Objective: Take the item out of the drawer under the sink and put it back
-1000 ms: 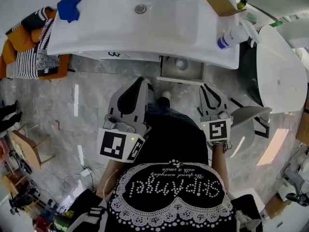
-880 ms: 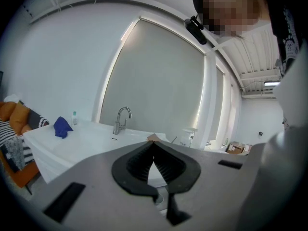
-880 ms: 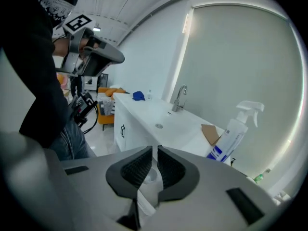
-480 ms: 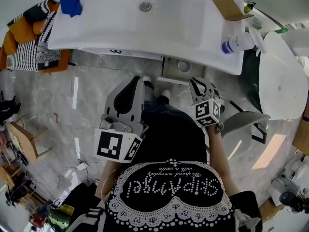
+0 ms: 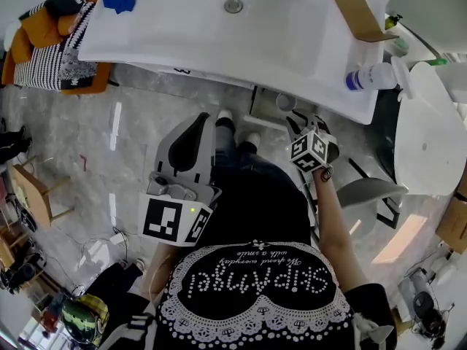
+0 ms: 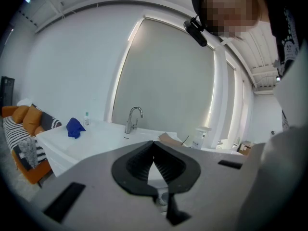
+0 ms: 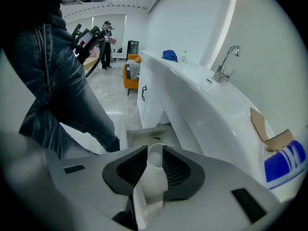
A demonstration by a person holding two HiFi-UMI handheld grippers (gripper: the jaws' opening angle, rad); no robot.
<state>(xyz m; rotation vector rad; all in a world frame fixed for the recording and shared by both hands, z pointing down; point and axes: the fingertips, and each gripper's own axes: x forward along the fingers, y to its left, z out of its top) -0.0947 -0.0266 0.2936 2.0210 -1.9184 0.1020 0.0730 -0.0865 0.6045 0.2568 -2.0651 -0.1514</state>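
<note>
Your right claw [image 7: 154, 151] is opening around the white cup [image 7: 154, 182], rim pointing ahead toward the open drawer [image 7: 142, 133]. Your left claw [image 6: 154, 144], closed and empty, hangs well back.

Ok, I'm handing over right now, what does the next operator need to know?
Left gripper: shut, empty, idle by the person's side.
Right gripper: jaws opening, white cup between them, no firm grip evident.
Drawer under the sink: pulled open, with the cup apparently not lifted out yet.
Done: drawer open, cup reached.
Left: close on the cup, lift it out, put it back, probably shut the drawer.
</note>
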